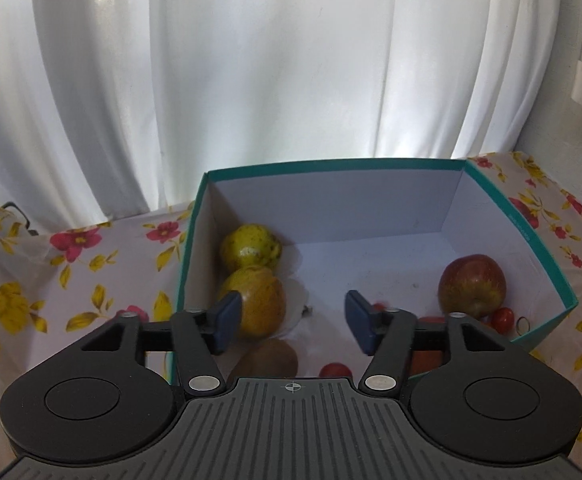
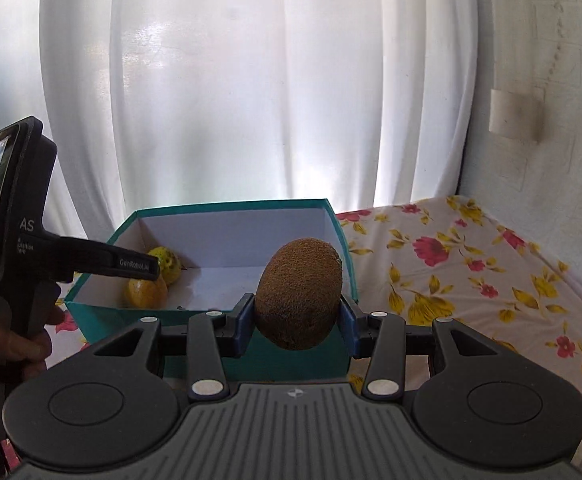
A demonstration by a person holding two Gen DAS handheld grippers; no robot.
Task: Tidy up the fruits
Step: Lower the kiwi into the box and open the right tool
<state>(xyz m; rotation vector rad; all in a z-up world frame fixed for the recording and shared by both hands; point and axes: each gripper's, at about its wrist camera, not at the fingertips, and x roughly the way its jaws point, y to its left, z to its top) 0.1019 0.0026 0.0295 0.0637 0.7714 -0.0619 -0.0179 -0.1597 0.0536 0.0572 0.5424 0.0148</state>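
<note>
- The box [image 1: 523, 224] I'm sorting into is teal outside, white inside, open-topped, and sits on the flowered cloth.
- Two yellow-green guavas [image 1: 251, 246] lie along its left wall — one behind the other, touching.
- A red apple [image 1: 471, 285] rests near the right wall, with a small cherry tomato [image 1: 502, 319] just beside it.
- A brown kiwi [image 1: 269, 358] and another small red tomato [image 1: 334, 370] lie at the near end.
- A second fuzzy kiwi [image 2: 299, 294] stands upright, pinched between my right gripper's pads — lifted in front of the box.
</note>
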